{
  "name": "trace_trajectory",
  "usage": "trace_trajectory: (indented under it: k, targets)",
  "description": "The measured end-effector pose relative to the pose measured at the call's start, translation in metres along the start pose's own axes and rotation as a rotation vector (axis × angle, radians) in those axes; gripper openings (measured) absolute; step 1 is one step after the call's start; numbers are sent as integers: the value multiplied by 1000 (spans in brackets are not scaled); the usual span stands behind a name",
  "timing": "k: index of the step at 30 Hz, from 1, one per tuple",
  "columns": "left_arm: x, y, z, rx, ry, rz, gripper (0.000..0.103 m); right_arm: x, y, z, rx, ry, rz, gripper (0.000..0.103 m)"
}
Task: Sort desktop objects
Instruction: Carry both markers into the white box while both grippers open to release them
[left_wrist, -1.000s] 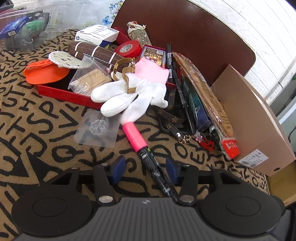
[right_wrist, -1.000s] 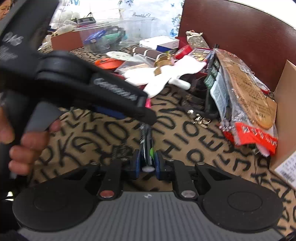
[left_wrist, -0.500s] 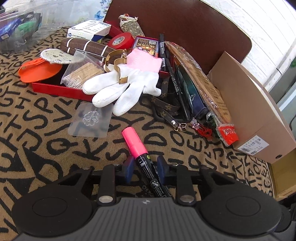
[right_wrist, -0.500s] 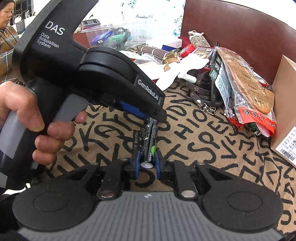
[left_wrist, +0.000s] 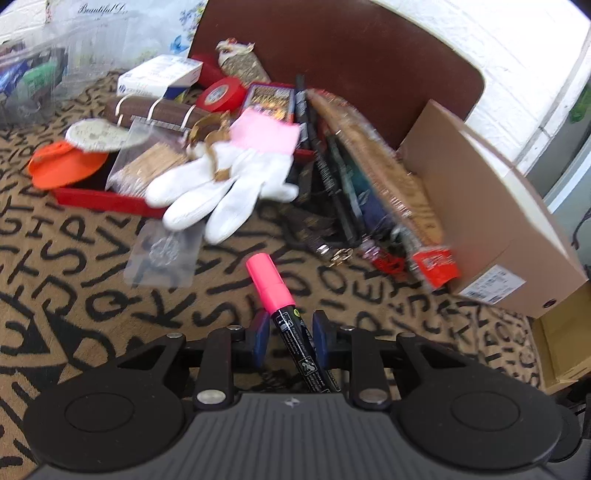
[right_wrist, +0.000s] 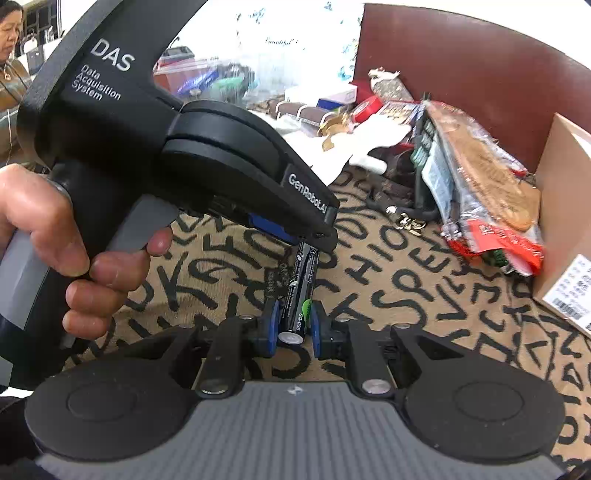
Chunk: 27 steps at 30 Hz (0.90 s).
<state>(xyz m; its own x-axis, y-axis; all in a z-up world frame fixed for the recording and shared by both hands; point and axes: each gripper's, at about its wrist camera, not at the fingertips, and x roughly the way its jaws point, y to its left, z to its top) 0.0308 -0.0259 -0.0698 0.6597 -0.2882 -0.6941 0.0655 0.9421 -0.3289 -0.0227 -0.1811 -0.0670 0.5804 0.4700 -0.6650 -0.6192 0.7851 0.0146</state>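
A black marker with a pink cap (left_wrist: 269, 280) points away from me over the letter-patterned tablecloth (left_wrist: 74, 295). My left gripper (left_wrist: 290, 325) is shut on its barrel just behind the cap. In the right wrist view the same marker (right_wrist: 303, 280) runs from under the left gripper's tip (right_wrist: 317, 236) to my right gripper (right_wrist: 293, 325), which is shut on the barrel's rear end. A hand (right_wrist: 55, 229) holds the left gripper's handle. The pink cap is hidden in the right wrist view.
A white glove (left_wrist: 221, 192) hangs over a red tray (left_wrist: 96, 199) of small items. A clear bag (left_wrist: 162, 254) lies in front. Packets (left_wrist: 388, 184) lean against a cardboard box (left_wrist: 498, 229) at the right. A brown chair back (left_wrist: 351, 55) stands behind. A person (right_wrist: 9, 74) is far left.
The left jaws have closed from wide apart onto the marker. The pink cap, once under the glove's fingertips, now sits clear of the glove and nearer the left gripper.
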Motion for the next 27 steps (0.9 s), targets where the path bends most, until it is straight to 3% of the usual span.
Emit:
trace_trajectory:
  k: [5,15,27]
  targets:
    - [-13,-30,20,57,-60,-40,26,-23,-13,10,20,-78,-44,16]
    - [-18,-120,68,213,-162,-170,25,-80,-68,29,80,-239,-211,16]
    - [32,-206,106,288,-136,-288,25,-103,-153,41,178,-286,-355,16]
